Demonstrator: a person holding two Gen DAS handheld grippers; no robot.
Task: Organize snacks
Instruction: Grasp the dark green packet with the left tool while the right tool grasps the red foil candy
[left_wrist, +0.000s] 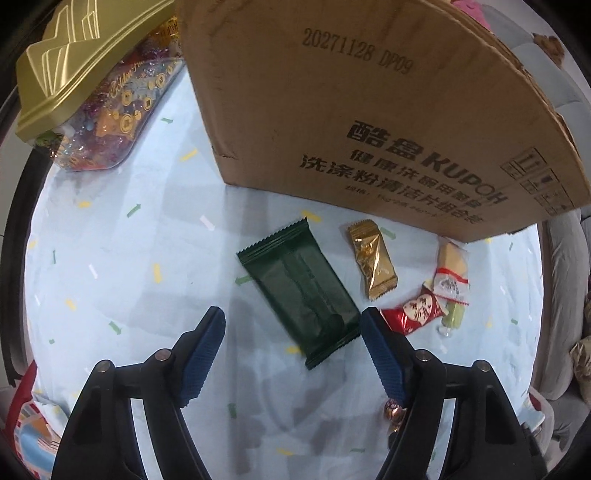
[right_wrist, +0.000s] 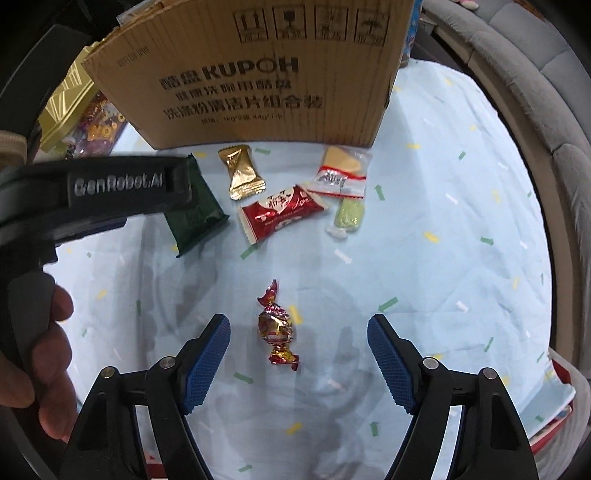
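A dark green snack packet (left_wrist: 301, 291) lies flat on the light blue cloth, its near end between the fingers of my open left gripper (left_wrist: 293, 325). Right of it lie a gold packet (left_wrist: 373, 264), a red heart-print packet (left_wrist: 413, 314) and a clear bag of biscuits (left_wrist: 452, 280). In the right wrist view, a red-gold twisted candy (right_wrist: 277, 328) lies just ahead of my open, empty right gripper (right_wrist: 299, 332). Further off are the green packet (right_wrist: 195, 218), gold packet (right_wrist: 242, 171), red packet (right_wrist: 282, 212) and clear bag (right_wrist: 343, 177). The left gripper body (right_wrist: 110, 188) covers part of the green packet.
A brown cardboard box (left_wrist: 369, 110) stands behind the snacks, also in the right wrist view (right_wrist: 258, 74). A clear candy jar with a gold lid (left_wrist: 92, 92) lies at the far left. A grey sofa (right_wrist: 535, 92) borders the cloth on the right.
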